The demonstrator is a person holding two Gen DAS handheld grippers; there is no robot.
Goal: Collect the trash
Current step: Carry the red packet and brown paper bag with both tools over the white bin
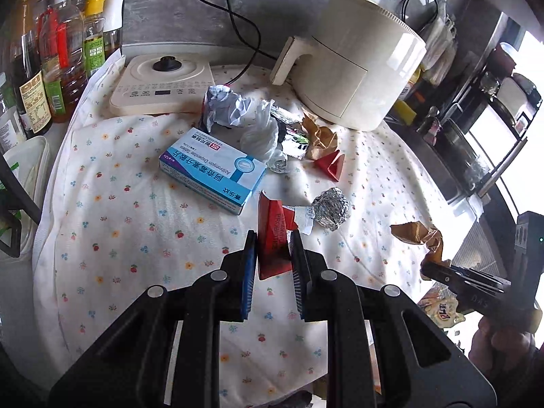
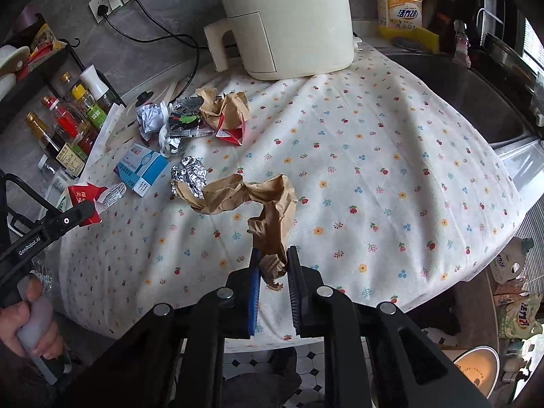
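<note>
- Between the left gripper pads, low centre of the left wrist view: a red carton, clamped and standing upright over the flowered cloth.
- Low centre of the right wrist view: right gripper closed on the end of a crumpled brown paper; the rest of the paper trails up and to the left.
- Same brown paper appears at the right edge of the left wrist view, held off the cloth.
- Foil ball lies on the cloth just right of the red carton, a white receipt scrap between them.
- Blue and white medicine box lies flat, mid frame, above and left of the carton.
- Upper middle of the left view: a heap with a crumpled white paper, a clear plastic bag, another brown paper wad and a small red folded carton.
- Cream air fryer stands behind the heap, upper right.
- Cream induction plate sits upper left, sauce bottles at the far left edge.
- Yellow detergent jug at the top right of the right view.
</note>
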